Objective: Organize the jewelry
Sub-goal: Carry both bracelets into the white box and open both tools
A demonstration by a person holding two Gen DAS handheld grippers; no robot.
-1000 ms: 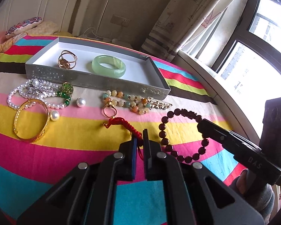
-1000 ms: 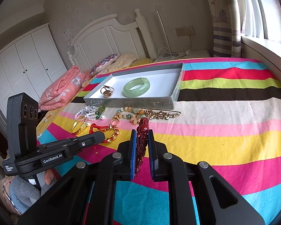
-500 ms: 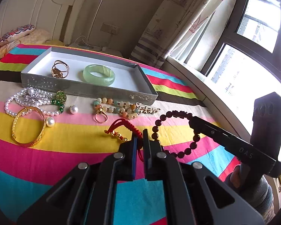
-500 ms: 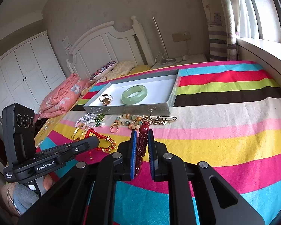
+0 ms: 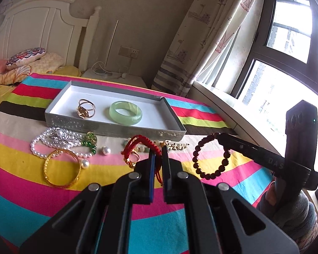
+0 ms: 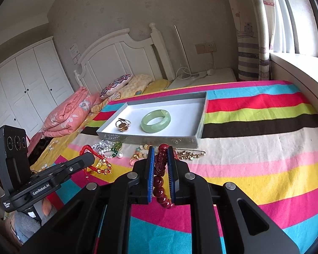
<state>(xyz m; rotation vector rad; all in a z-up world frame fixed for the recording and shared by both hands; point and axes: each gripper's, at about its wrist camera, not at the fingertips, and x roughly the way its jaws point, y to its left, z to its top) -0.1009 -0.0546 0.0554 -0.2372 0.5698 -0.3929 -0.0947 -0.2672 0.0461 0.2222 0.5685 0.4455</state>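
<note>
Left gripper [image 5: 156, 154] is clamped on the red cord [image 5: 142, 142]; right gripper [image 6: 160, 158] pinches the bead bracelet [image 6: 161, 175], both lifted off the bed. Carry each over the box [image 6: 201, 114] rim, drop clear of the bangle [image 6: 156, 120].

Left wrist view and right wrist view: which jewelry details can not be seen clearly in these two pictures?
- Pastel bead bracelet: in the left wrist view, mostly hidden behind the left tongs and the red cord bracelet.
- Dark red bead bracelet: in the right wrist view, its far part is hidden between the right tongs.
- Gold brooch: its lettering is too small in both views.
</note>
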